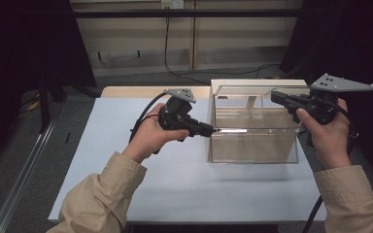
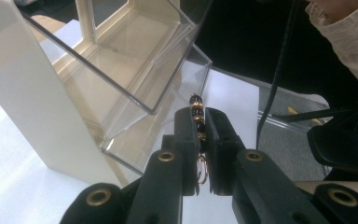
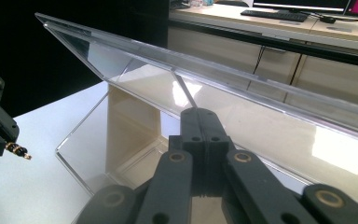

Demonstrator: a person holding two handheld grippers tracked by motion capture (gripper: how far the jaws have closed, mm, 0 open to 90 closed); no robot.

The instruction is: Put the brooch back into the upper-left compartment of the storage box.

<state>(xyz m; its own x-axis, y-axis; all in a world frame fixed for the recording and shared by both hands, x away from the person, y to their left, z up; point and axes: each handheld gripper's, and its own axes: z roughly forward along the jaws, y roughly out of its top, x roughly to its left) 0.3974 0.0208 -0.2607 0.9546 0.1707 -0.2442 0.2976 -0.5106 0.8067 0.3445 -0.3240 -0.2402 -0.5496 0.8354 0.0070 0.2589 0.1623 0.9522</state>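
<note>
beaded piece [image 2: 196, 112], dark and gold beads on a thin wire, is clenched between the left gripper [image 2: 199, 122] jaws, centre of the left gripper view. its long axis runs along the jaws, beaded tip sticking out past them, a wire loop trailing back between the jaws.

key relation: the clear box [image 1: 255, 145] lies just ahead of that tip. in the high view the left gripper [image 1: 209, 129] sits mid-frame, pointing right, tip at the box's left wall near its top edge. can't tell whether touching or just short.

left hand [image 1: 150, 133] wraps the grip from below-left, forearm in from the bottom left, roughly level.

right gripper [image 3: 200, 122] jaws are pressed together on the edge of the clear lid [image 3: 223, 70], holding it tilted open. in the high view the right gripper [image 1: 284, 98] is upper right, pointing left; right hand [image 1: 325, 131] raised beside the box's right side.

my read: lid is propped up so the beaded piece can go in; left is the nearer hand and needs to lift over the wall first. the white inner stand [image 2: 32, 107] sits at the left in the left gripper view.

white table [image 1: 150, 194] underneath.
</note>
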